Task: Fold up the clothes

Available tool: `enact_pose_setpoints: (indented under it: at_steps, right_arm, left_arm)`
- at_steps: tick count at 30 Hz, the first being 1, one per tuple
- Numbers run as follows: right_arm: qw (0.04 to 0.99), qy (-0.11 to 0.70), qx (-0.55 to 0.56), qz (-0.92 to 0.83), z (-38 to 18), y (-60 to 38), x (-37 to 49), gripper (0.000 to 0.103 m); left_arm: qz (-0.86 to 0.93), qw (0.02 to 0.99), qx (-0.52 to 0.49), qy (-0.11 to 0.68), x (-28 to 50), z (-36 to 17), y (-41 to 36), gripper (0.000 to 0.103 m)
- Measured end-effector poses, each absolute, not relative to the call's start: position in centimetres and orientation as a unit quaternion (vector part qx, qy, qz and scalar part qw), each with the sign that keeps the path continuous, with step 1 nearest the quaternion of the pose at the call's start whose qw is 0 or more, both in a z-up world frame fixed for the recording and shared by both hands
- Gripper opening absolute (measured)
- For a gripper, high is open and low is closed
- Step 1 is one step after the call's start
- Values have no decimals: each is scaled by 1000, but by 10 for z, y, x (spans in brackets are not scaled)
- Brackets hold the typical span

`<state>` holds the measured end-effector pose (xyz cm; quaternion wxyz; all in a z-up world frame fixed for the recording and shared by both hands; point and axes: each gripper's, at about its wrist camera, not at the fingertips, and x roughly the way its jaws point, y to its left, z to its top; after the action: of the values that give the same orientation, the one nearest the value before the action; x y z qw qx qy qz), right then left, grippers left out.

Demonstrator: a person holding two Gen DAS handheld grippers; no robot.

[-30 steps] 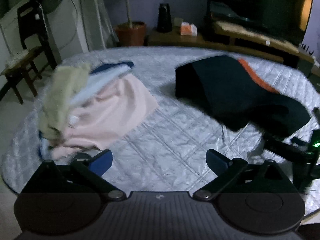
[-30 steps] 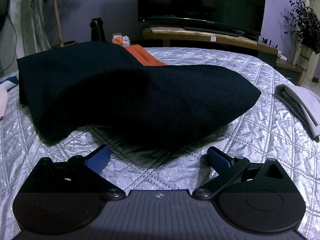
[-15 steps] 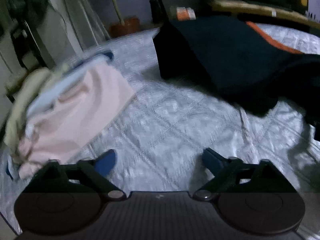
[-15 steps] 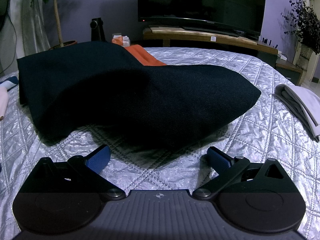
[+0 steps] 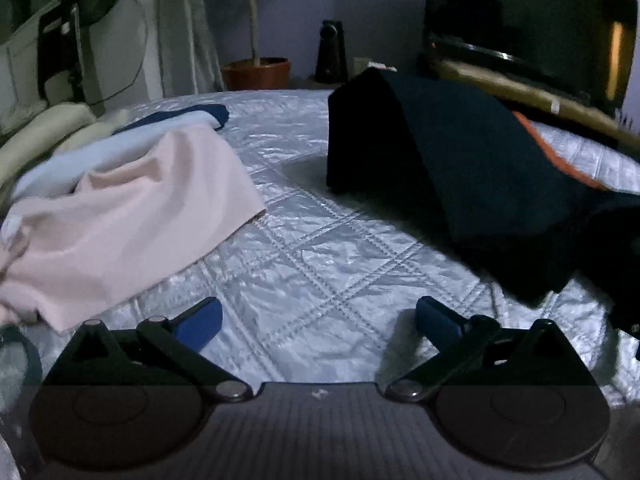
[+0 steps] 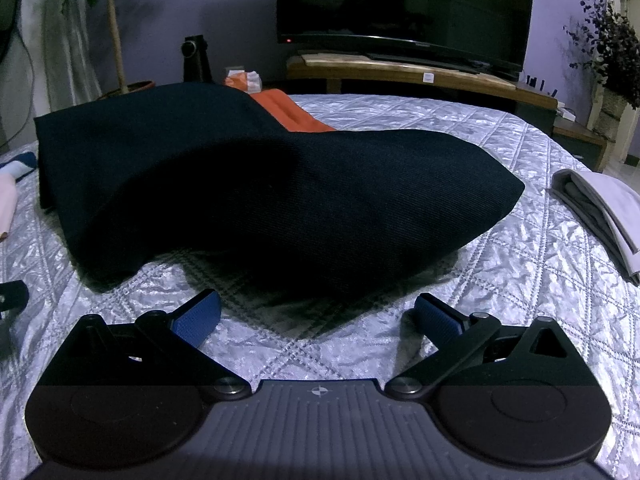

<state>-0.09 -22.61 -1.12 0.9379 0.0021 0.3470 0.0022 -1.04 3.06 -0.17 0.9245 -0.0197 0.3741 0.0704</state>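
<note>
Left gripper [image 5: 318, 320] had swung back level, jaws wide and empty; right gripper [image 6: 318, 316] likewise gaped, unmoved, dark garment [image 6: 280, 192] at its twelve o'clock, apparently part-folded.

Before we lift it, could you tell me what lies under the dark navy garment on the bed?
An orange cloth pokes out from beneath the dark navy garment at its far edge. How far it extends underneath, and whether anything else is there, is covered.
</note>
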Motion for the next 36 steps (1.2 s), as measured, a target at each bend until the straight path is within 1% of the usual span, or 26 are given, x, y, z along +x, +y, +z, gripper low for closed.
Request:
enact_pose_setpoints:
  at_steps: [2,4,6,7,11,12,13,16,19,20,21,22,23,25,26,28,33,34,35,36]
  right_arm:
    - [931,363,-3,25,-6,-232,-2,103]
    - [923,382,-8,50,-2,-239,-5,103]
    - [923,382,31,34,5,-255,-12,101]
    - [924,376,59,23,10,-265,-16,100]
    - [934,295,201,-17,27,-315,-32,101]
    - [930,291,223,-19,27,-323,-30,100]
    - [926,293,239,-18,25,-328,-26,100]
    - [922,297,249,-3,19,-327,-13,100]
    - [926,300,231,0,12,-321,4,100]
    - [921,304,245,4,8,-322,10,99]
    - [915,306,262,12,5,-325,15,76]
    - [910,308,278,20,2,-328,19,49]
    - [907,313,281,22,4,-327,23,11]
    - [912,315,260,34,15,-324,27,10]
    - [923,304,230,43,29,-324,26,7]
    - [943,280,171,59,57,-326,22,5]
    - [982,180,36,43,126,-353,-12,5]
    - [985,172,10,9,132,-360,-18,7]
    - [983,181,-16,-38,135,-365,-20,28]
    - [980,185,-46,-59,135,-363,-24,38]
  left_arm:
    - [91,919,-18,383,-7,4,31,101]
    - [131,913,-10,386,-6,12,29,88]
    - [144,911,-6,387,-2,25,26,85]
    - [149,910,-5,387,-1,32,25,85]
    - [93,917,12,387,11,57,19,82]
    - [84,920,27,381,13,63,16,82]
    - [84,919,18,384,15,66,20,82]
    - [86,915,-11,393,23,75,32,83]
    - [88,910,-40,402,30,84,45,83]
    - [89,909,-50,405,33,87,49,83]
    - [89,907,-60,408,35,90,54,83]
    - [90,905,-69,411,38,93,58,83]
    - [92,901,-85,415,38,94,64,82]
    - [99,898,-103,416,37,98,75,82]
    - [102,898,-110,413,37,100,81,82]
    - [103,899,-119,409,36,106,88,82]
    - [94,901,-126,403,33,117,94,82]
    - [91,903,-125,402,33,119,93,82]
    - [87,905,-122,399,31,121,91,82]
    - [83,906,-119,398,30,123,90,82]
